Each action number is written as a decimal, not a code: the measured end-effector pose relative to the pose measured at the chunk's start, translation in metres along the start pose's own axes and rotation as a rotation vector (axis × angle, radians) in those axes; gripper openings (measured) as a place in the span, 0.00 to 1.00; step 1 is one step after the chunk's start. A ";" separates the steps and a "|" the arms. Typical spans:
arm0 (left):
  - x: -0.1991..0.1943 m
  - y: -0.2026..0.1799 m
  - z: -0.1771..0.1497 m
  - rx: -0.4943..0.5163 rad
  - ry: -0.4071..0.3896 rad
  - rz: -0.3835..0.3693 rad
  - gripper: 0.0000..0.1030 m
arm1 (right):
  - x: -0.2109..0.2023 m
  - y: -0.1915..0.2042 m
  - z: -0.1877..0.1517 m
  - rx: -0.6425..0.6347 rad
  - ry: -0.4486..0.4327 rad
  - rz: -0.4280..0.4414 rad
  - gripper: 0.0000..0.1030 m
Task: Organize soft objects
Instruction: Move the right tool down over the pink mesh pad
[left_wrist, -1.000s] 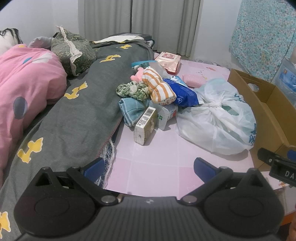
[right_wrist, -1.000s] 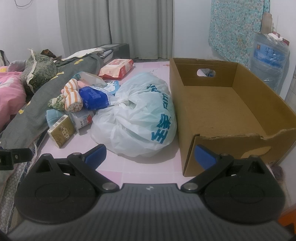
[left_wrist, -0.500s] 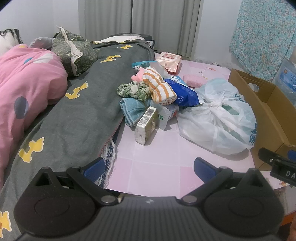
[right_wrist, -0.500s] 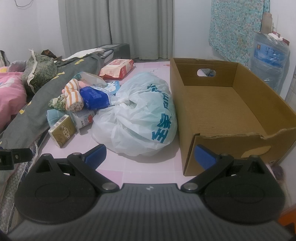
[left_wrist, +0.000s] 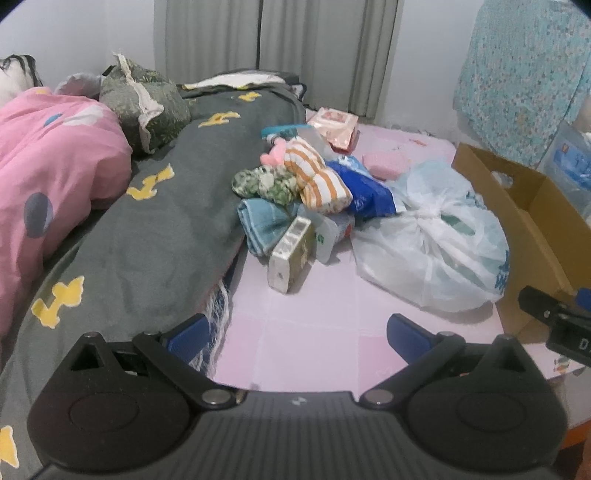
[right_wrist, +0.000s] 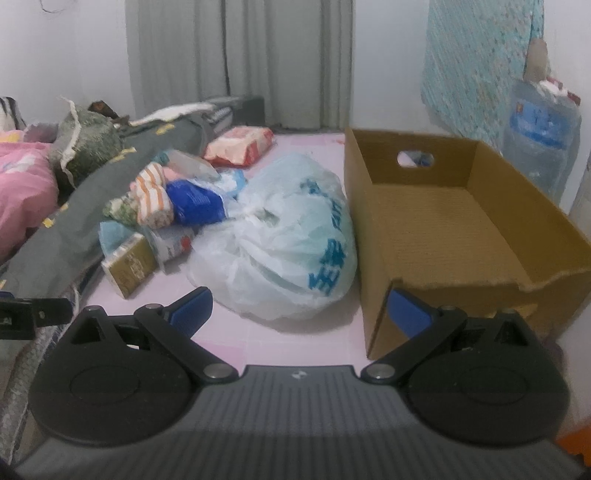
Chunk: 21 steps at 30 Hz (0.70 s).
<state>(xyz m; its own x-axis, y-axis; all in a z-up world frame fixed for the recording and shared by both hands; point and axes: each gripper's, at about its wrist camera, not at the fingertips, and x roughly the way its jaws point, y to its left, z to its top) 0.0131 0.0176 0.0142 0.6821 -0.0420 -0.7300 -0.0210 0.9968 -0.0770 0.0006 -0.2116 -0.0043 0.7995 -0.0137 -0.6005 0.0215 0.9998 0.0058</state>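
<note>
Left gripper (left_wrist: 297, 334): hovering low over the pink floor (left_wrist: 314, 314), jaws spread wide, gripping nothing. Right gripper (right_wrist: 297, 312): likewise gaping and empty, sitting just before the near corner of the cardboard box (right_wrist: 454, 221).

Landmark: white plastic bag (right_wrist: 288, 240), knotted, blue lettering, lying on the floor and touching the box's left wall.

Just left of the bag, nearest first: an olive-gold packet (left_wrist: 291, 251) leaning on its edge; a white tub (left_wrist: 328, 236) lying against it; a folded blue towel (left_wrist: 258, 221) sitting behind the packet.

Piled behind those, left of the bag: a green floral cloth bundle (left_wrist: 262, 182); an orange-and-white striped roll (left_wrist: 317, 177) resting on top; a blue plastic pack (left_wrist: 369, 192) touching the bag; a pink plush piece (left_wrist: 273, 157) poking out beyond the roll.

Beyond the bag: a pink pad (left_wrist: 384, 164) and a pink-red wipes pack (left_wrist: 336, 125), lying near the grey curtain (left_wrist: 280, 48).

Far left of the bag: a dark grey blanket (left_wrist: 155, 221) and pink quilt (left_wrist: 44, 177) covering the bed.
</note>
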 end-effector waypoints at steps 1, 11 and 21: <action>0.000 0.001 0.003 0.003 -0.004 -0.005 1.00 | -0.002 0.001 0.003 -0.009 -0.017 0.007 0.99; -0.010 0.011 0.053 0.027 -0.100 -0.090 1.00 | -0.009 0.010 0.086 -0.137 -0.138 0.219 0.99; 0.041 -0.016 0.129 0.087 -0.169 -0.155 0.99 | 0.086 -0.028 0.203 -0.051 0.007 0.343 0.99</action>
<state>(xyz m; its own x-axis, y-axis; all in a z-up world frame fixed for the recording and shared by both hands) 0.1357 0.0089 0.0731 0.7853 -0.1899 -0.5893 0.1510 0.9818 -0.1152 0.1905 -0.2442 0.1064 0.7510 0.3230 -0.5759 -0.2778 0.9458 0.1682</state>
